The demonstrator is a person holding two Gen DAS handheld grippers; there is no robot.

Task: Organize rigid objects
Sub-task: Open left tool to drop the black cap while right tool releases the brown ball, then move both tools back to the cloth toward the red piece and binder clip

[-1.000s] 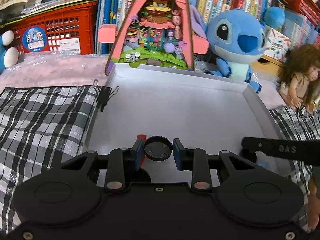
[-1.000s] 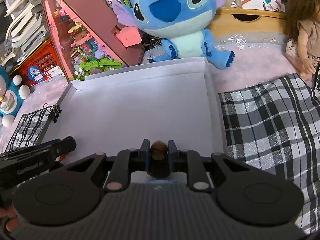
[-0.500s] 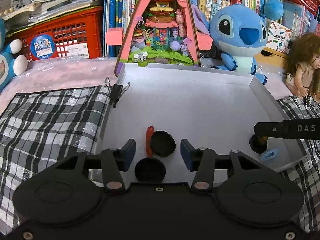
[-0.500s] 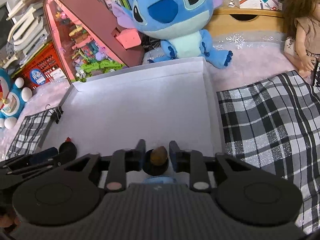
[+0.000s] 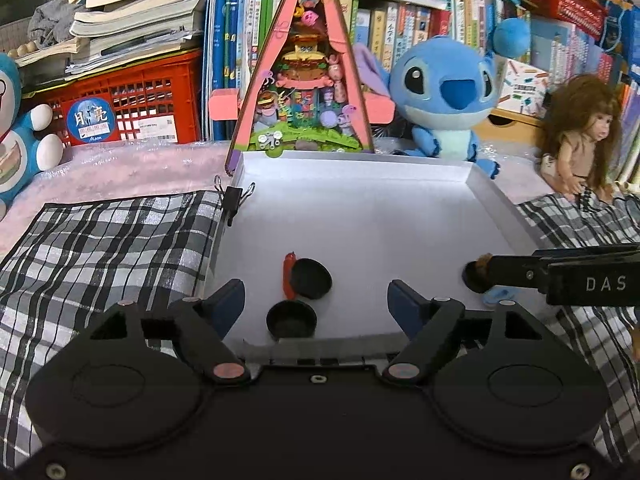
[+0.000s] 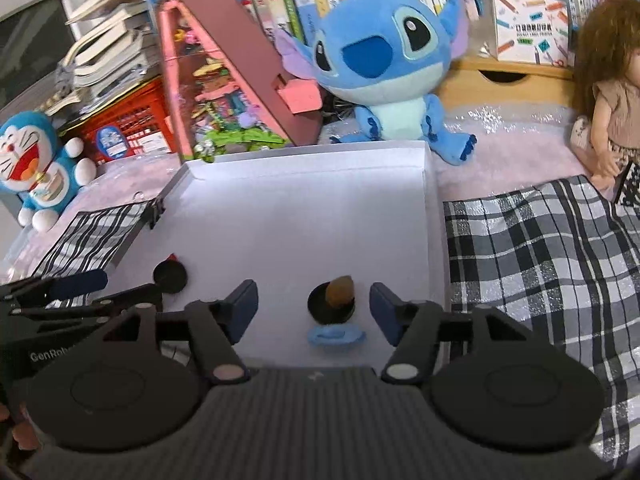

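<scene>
A white tray (image 5: 360,216) holds the small pieces. In the left wrist view a black round cap (image 5: 310,279) leans against a red piece (image 5: 289,276), and a second black cap (image 5: 291,320) lies nearer. My left gripper (image 5: 316,300) hangs just behind them, its jaws opening with nothing pressed. In the right wrist view a black round base with a brown cone (image 6: 340,288) on it stands free between my right gripper's (image 6: 314,310) opening jaws, untouched. A small blue piece (image 6: 336,336) lies just in front of the base.
Checked cloth (image 6: 540,264) lies on both sides of the tray, with a binder clip (image 5: 234,196) on its left rim. Behind the tray stand a pink triangular toy house (image 5: 300,80), a blue plush (image 5: 444,96), a doll (image 5: 580,140), a red crate (image 5: 132,104) and books.
Both grippers went from shut to wide apart and drew back a little. The left let go of a black cap, the right let go of the base with the brown cone.
</scene>
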